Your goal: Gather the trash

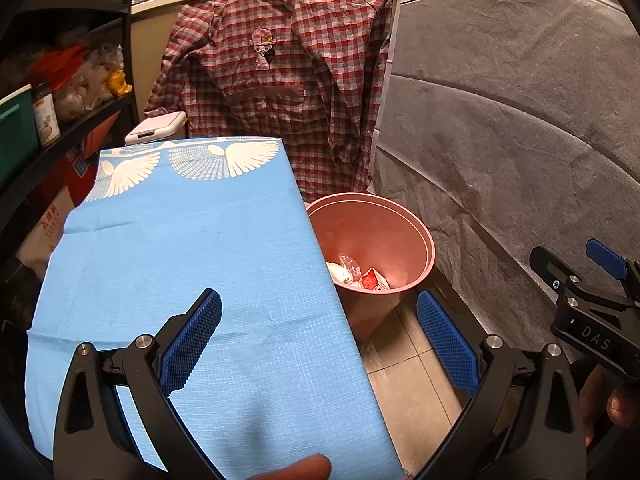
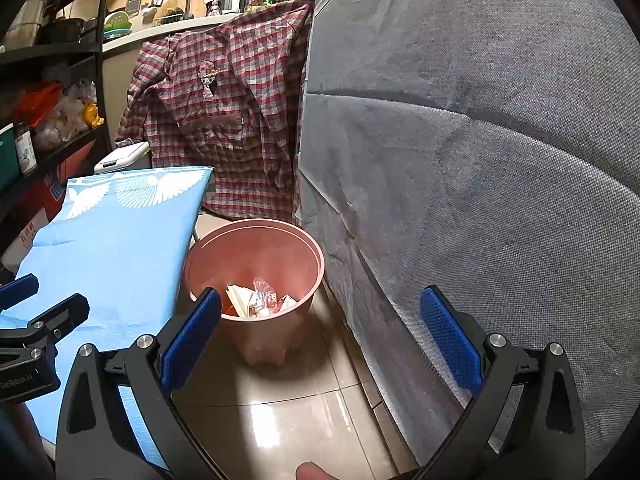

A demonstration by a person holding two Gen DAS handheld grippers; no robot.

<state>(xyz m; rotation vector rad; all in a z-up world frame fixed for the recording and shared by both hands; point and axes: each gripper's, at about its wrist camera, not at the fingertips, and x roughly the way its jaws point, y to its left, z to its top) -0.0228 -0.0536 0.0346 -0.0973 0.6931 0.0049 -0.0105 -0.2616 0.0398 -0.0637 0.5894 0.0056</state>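
A pink trash bin (image 1: 416, 236) stands on the tiled floor between a blue-clothed table (image 1: 192, 256) and a grey covered wall; it also shows in the right wrist view (image 2: 280, 240). Crumpled red and white wrappers (image 1: 360, 276) lie in its bottom, also seen in the right wrist view (image 2: 260, 300). My left gripper (image 1: 320, 344) is open and empty above the table's right edge. My right gripper (image 2: 320, 336) is open and empty, above the floor in front of the bin. The right gripper's body (image 1: 592, 300) shows at the far right of the left wrist view.
A red plaid shirt (image 2: 224, 120) hangs behind the bin. A grey fabric cover (image 2: 480, 160) fills the right side. Dark shelves (image 1: 60, 92) with jars and bags stand at the left. A white lidded box (image 1: 156, 128) sits behind the table. The floor is glossy tile (image 2: 288, 408).
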